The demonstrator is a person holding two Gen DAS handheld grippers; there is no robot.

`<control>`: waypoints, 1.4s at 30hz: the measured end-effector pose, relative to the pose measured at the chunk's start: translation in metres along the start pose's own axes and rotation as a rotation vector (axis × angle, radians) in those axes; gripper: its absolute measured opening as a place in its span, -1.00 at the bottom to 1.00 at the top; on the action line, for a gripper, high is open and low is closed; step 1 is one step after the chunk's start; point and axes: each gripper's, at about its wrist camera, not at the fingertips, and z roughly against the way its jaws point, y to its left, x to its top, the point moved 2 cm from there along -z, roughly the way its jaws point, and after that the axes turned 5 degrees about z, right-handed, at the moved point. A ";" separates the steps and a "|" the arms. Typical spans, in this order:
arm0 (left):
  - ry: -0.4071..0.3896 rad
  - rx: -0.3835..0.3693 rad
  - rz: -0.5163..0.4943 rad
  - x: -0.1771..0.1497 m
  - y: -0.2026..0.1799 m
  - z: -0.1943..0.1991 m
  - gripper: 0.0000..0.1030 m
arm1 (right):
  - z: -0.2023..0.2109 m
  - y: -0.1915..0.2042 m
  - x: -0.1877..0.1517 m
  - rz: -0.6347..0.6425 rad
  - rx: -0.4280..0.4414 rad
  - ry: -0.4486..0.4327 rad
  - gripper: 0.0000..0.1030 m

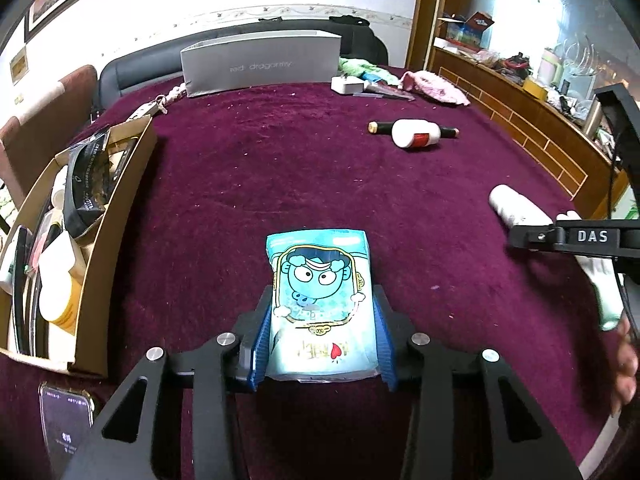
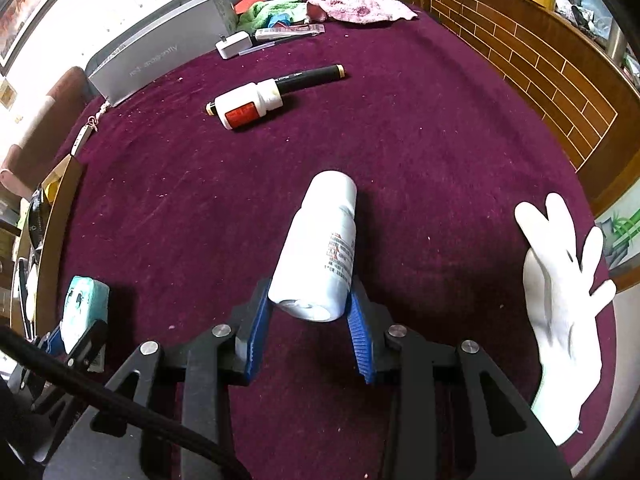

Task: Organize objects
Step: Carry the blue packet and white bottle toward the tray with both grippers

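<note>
Presently both of my grippers are loaded above the purple tablecloth [image 1: 280, 168]. My left gripper [image 1: 322, 344] is clamped on the blue cartoon packet [image 1: 320, 300], its blue pads [image 1: 262, 344] pressing the packet's two long edges near the bottom, so most of the packet projects forward beyond the fingers. My right gripper [image 2: 308, 328] is clamped on the base end of the white bottle [image 2: 316, 248]; the bottle points away from me with its cap end free and tilts slightly rightward.

Landmark: the cardboard box [image 1: 120, 216], which sits to the left of the packet and already holds several items, including a black pouch [image 1: 86, 184] and pale containers. I judge it the destination for both held things.

Well beyond the box, toward the grey carton [image 1: 260, 64], a second white bottle with a red label [image 1: 416, 134] lies on its side against a black pen [image 2: 312, 76], not yet collected. A white glove [image 2: 560, 300] lies on the cloth, far from the box on the right.

Technique, as I judge it: carry the packet over the box's near wall, lower it into an open gap rather than onto the pouch, and release only once it is supported. Hold the bottle level meanwhile; gripped at one end, it may pivot or slip.
</note>
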 end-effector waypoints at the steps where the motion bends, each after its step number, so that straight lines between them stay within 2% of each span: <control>1: -0.004 -0.009 0.001 0.000 0.000 0.003 -0.26 | 0.001 0.001 -0.001 0.000 0.002 -0.001 -0.35; 17: -0.069 -0.070 0.013 -0.003 0.004 0.047 -0.26 | 0.030 0.017 -0.016 0.029 0.048 -0.031 -0.36; 26: -0.001 -0.069 0.038 -0.016 0.015 0.026 -0.26 | 0.014 0.021 -0.045 0.059 0.026 0.050 -0.35; 34: 0.077 -0.058 0.057 -0.023 0.015 0.000 -0.25 | 0.004 0.028 -0.032 0.079 -0.031 0.039 -0.35; 37: 0.066 -0.052 0.045 -0.024 0.013 0.000 -0.25 | -0.003 0.034 -0.032 0.104 -0.049 0.038 -0.32; 39: 0.063 -0.058 0.046 -0.024 0.014 0.001 -0.26 | -0.002 0.041 -0.036 0.149 -0.090 0.025 -0.38; 42: 0.054 -0.071 0.051 -0.024 0.016 0.004 -0.27 | 0.001 0.039 -0.038 0.137 -0.048 0.019 -0.38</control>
